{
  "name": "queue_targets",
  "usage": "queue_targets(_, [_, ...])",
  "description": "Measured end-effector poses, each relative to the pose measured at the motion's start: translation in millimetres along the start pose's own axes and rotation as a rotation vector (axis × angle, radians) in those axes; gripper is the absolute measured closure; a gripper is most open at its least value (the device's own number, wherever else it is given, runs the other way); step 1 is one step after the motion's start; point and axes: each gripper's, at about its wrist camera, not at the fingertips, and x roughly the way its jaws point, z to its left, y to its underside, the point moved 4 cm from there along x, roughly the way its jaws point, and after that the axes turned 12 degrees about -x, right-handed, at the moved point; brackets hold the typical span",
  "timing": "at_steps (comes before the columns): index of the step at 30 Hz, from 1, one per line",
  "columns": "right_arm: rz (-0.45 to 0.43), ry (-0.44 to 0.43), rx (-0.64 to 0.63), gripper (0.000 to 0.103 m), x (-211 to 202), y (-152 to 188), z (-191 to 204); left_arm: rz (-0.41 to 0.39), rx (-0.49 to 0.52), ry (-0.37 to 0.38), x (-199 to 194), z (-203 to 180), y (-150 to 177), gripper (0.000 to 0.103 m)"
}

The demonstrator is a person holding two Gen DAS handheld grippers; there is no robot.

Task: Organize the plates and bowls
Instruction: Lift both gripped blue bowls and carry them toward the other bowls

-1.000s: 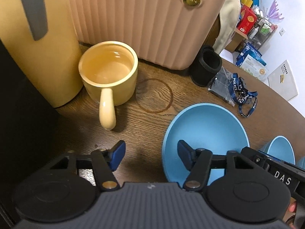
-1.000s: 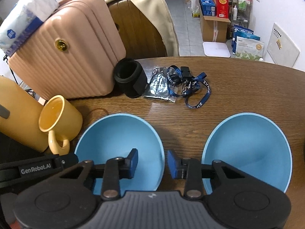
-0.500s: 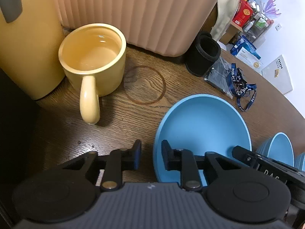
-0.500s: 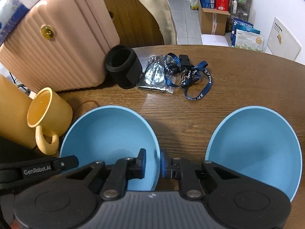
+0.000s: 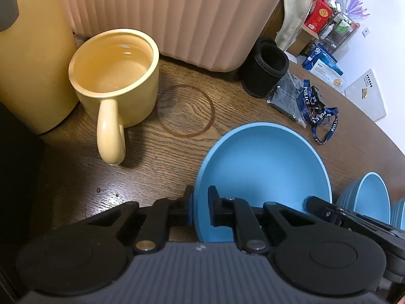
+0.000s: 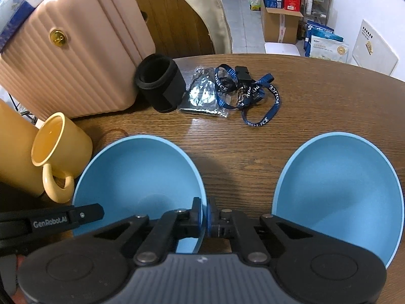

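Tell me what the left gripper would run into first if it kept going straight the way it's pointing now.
Probably the wooden table. The left gripper points steeply down, already shut on the rim of the blue plate, so the tabletop under that rim likely comes next.

A dark wooden table [image 6: 316, 106] carries 2 blue plates [image 6: 136, 172] [image 6: 339, 177], a yellow mug [image 5: 114, 86] — also a lanyard [image 6: 253, 93], a black sleeve [image 6: 159, 83] and a pink case [image 6: 71, 58].

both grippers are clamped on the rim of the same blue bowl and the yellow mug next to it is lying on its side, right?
Not quite: the yellow mug stands upright, as the left wrist view shows. The left gripper and right gripper do both clamp the same blue bowl.
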Motion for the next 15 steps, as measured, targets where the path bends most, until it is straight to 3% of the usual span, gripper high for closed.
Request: queue_targets(15, [-0.033, 0.004, 0.008, 0.099, -23.3, 5.6, 7.0, -0.03, 0.012, 0.01, -21.1, 1.2, 4.6, 0.091])
